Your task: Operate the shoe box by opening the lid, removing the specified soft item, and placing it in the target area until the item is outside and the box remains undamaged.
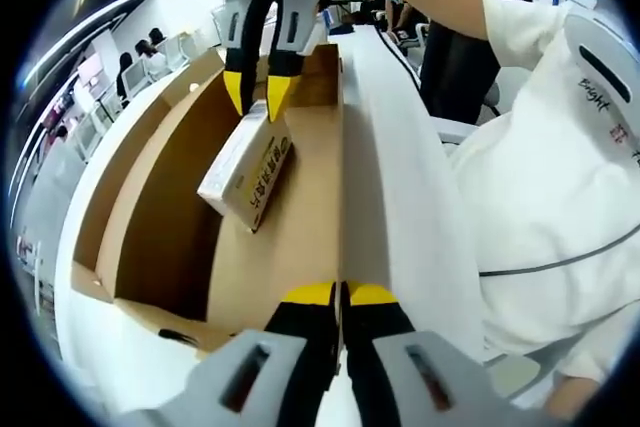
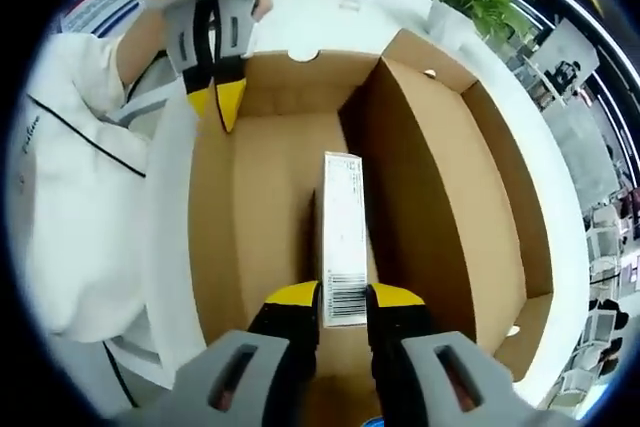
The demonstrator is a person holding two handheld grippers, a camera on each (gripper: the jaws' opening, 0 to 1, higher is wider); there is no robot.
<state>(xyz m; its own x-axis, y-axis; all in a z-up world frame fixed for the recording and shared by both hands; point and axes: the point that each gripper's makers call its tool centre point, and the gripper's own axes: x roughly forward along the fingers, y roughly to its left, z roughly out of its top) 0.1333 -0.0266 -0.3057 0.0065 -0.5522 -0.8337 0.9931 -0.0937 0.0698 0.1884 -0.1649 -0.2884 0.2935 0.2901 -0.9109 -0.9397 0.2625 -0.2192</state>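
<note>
In the left gripper view, your left gripper [image 1: 338, 297] sits at the bottom, its yellow-tipped jaws pressed narrow on the edge of the box wall [image 1: 338, 187], pinning the open box [image 1: 160, 217] steady. Inside the box, the pack [image 1: 246, 165], a small white carton with yellow print, hangs tilted above the brown floor. Your right gripper [image 1: 256, 97] comes down from the top of this view, its jaws clamped on the pack's upper end. To the right, the white lid [image 1: 400, 197] lies folded back toward your white sleeve [image 1: 550, 147].

In the right gripper view, the left gripper [image 2: 215, 102] shows at upper left on the near wall. At bottom centre, the right gripper [image 2: 342, 299] holds the pack [image 2: 344, 237] between its jaws, barcode end nearest the camera, the pack pointing away down the middle of the box.

The likely risk: the grip is on one end only, so the pack could swing or slip if you lift fast. It could also catch the tall inner wall [image 2: 420, 197] on the right and tear the cardboard.

Open room lies straight up through the box mouth. The white table [image 2: 560, 247] beyond the right wall looks bare enough to set it down.
</note>
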